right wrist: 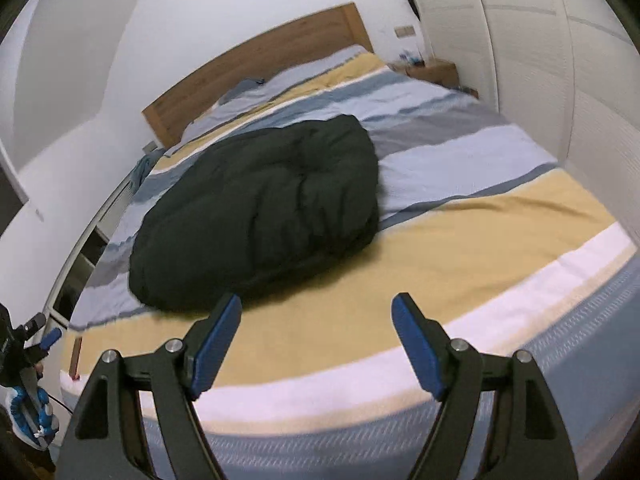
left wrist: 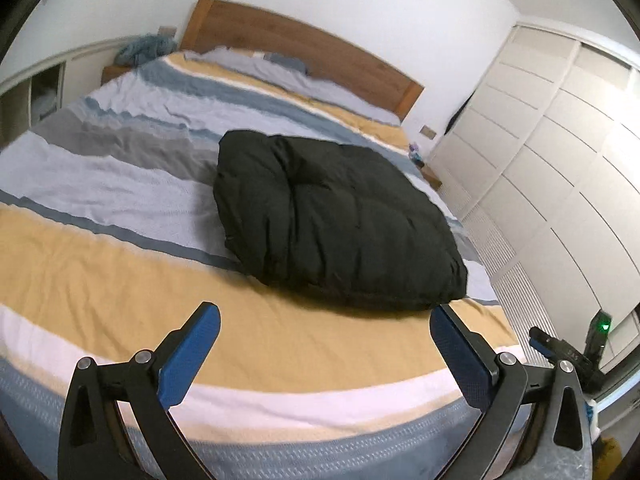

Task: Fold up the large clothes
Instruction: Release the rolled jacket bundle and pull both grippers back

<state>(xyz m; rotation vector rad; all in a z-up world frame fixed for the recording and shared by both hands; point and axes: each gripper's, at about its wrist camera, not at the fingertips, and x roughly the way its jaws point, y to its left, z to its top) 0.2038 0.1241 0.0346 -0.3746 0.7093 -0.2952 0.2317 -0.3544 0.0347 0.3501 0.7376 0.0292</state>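
Observation:
A dark, puffy garment (left wrist: 332, 220) lies folded into a thick bundle on the striped bedspread (left wrist: 120, 248). It also shows in the right wrist view (right wrist: 264, 208). My left gripper (left wrist: 324, 320) is open and empty, held above the foot of the bed just short of the bundle's near edge. My right gripper (right wrist: 316, 308) is open and empty too, above the foot of the bed with the bundle ahead and to the left. The right gripper shows at the far right of the left wrist view (left wrist: 560, 348), and the left gripper at the far left of the right wrist view (right wrist: 36, 340).
A wooden headboard (left wrist: 304, 44) stands at the far end. A white wardrobe (left wrist: 560, 168) runs along one side of the bed. A bedside table (right wrist: 432, 72) with small items sits by the wardrobe. A blue cloth (left wrist: 144, 50) lies on the other bedside table.

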